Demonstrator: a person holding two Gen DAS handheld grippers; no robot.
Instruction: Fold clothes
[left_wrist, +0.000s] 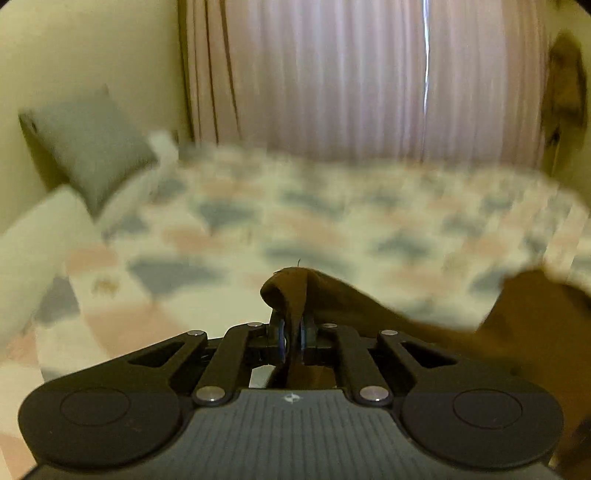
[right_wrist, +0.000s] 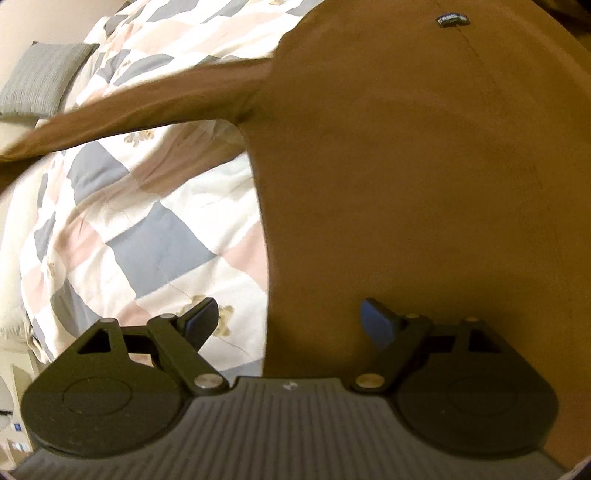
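Note:
A brown garment (right_wrist: 406, 166) lies spread over a bed with a checked quilt (right_wrist: 155, 243). A small dark label (right_wrist: 451, 19) sits near its far edge. One long sleeve (right_wrist: 155, 103) stretches taut to the left, lifted off the quilt. My left gripper (left_wrist: 291, 332) is shut on the brown sleeve end (left_wrist: 291, 291), whose cloth bunches above the pads and trails off to the right. My right gripper (right_wrist: 288, 325) hangs open over the garment's left edge, nothing between its fingers (right_wrist: 376, 325).
A grey pillow (left_wrist: 92, 147) leans at the head of the bed on the left, seen also as the grey pillow (right_wrist: 44, 77) in the right wrist view. Pink curtains (left_wrist: 332, 74) hang behind the bed. Quilt lies bare left of the garment.

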